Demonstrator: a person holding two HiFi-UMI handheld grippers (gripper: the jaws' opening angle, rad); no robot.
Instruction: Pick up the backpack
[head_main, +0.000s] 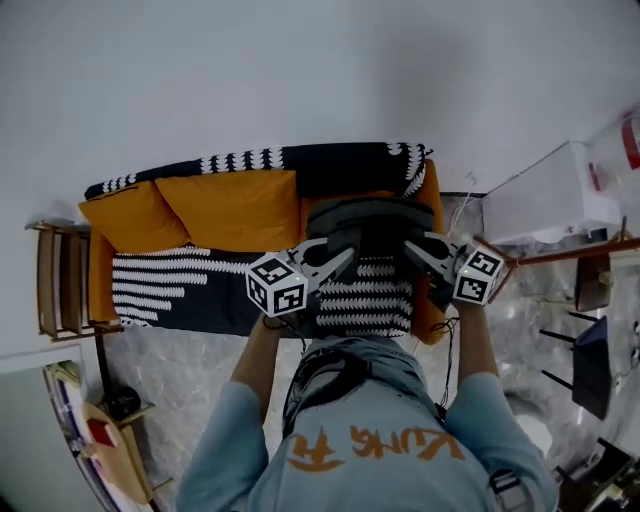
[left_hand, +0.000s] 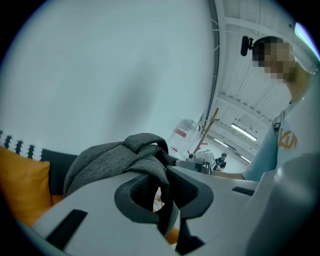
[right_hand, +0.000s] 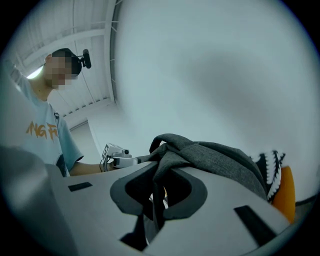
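As the left gripper (head_main: 348, 257) and the right gripper (head_main: 410, 248) each pinched the grey backpack (head_main: 370, 222), lifting seemed in hand, and next they had to hold tight.

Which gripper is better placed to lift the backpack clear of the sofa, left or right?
Neither alone. The left gripper and right gripper each have jaws clamped on the grey backpack, at opposite sides, so both should lift together.

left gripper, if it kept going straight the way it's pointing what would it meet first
The backpack. The left gripper is shut on a fold of its grey fabric, and the bag's bulk fills the line right ahead of the jaws. Depth beyond the bag is unclear.
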